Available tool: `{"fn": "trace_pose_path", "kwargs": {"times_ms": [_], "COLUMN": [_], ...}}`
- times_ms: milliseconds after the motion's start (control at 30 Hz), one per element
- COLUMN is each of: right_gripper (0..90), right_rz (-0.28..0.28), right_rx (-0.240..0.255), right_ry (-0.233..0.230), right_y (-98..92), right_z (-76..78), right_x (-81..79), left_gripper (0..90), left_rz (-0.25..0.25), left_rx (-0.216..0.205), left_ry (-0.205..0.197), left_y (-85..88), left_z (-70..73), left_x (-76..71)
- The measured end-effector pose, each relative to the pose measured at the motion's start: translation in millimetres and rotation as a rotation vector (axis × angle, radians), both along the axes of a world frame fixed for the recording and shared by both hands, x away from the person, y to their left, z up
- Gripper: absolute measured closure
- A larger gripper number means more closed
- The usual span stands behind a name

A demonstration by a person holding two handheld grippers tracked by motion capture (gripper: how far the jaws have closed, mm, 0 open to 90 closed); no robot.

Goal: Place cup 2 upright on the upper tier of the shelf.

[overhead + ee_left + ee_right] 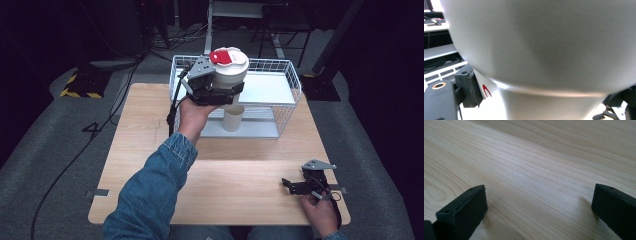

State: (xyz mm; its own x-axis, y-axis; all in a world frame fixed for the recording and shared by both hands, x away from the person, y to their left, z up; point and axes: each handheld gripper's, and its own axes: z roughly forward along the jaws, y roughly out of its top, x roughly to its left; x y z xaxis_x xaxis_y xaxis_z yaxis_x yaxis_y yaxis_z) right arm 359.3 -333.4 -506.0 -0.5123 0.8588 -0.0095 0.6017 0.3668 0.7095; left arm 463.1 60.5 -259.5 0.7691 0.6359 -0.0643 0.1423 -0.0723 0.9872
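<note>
A tall white cup [231, 75] with a white lid and a red tab [221, 56] is held upright at the left part of the white wire basket [295, 80]. Its narrower lower end [233, 118] reaches down within the basket's outline; I cannot tell whether it touches the bottom. My left gripper [224, 91] is shut on the cup's wide upper body. In the left gripper view the cup's grey-white wall [544, 50] is very close, with one black finger [469, 87] against its left side. My right gripper [287, 185] [539, 207] rests open on the wooden table [240, 170], nothing between its fingers.
The basket stands at the table's far edge and holds a flat white tray or shelf [265, 87]. A black cable [172, 107] trails from the left gripper. Dark floor with cables and stands surrounds the table.
</note>
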Motion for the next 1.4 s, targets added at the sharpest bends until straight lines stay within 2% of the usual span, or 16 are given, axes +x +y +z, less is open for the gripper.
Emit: {"fn": "trace_pose_path", "kwargs": {"times_ms": [267,567,767,933,1067,1400], "right_gripper": [0.3,0.3,0.3,0.3,0.3,0.3], "right_rz": [0.000,0.002,0.002,0.002,0.002,0.002], "right_rx": [0.000,0.001,0.001,0.001,0.001,0.002], "right_ry": [0.000,0.000,0.000,-0.001,-0.001,0.000], "right_y": [0.0,-0.1,-0.1,-0.2,-0.2,-0.1], "right_z": [0.0,0.0,0.0,0.0,0.0,0.0], "right_x": [0.0,0.1,0.1,0.1,0.1,0.1], "left_gripper": [13.4,13.4,13.4,13.4,13.4,13.4], "left_rz": [0.054,0.117,0.161,0.194,0.201,0.252], "left_rx": [-0.027,-0.011,-0.054,-0.020,-0.005,0.000], "left_ry": [-0.011,-0.018,-0.008,0.004,0.017,0.055], "left_y": [0.3,-1.4,-4.9,-10.3,-13.8,-17.1], "left_z": [8.3,10.6,6.1,1.5,-2.5,-13.5], "left_x": [20.8,40.6,53.3,62.7,67.2,75.7]}}
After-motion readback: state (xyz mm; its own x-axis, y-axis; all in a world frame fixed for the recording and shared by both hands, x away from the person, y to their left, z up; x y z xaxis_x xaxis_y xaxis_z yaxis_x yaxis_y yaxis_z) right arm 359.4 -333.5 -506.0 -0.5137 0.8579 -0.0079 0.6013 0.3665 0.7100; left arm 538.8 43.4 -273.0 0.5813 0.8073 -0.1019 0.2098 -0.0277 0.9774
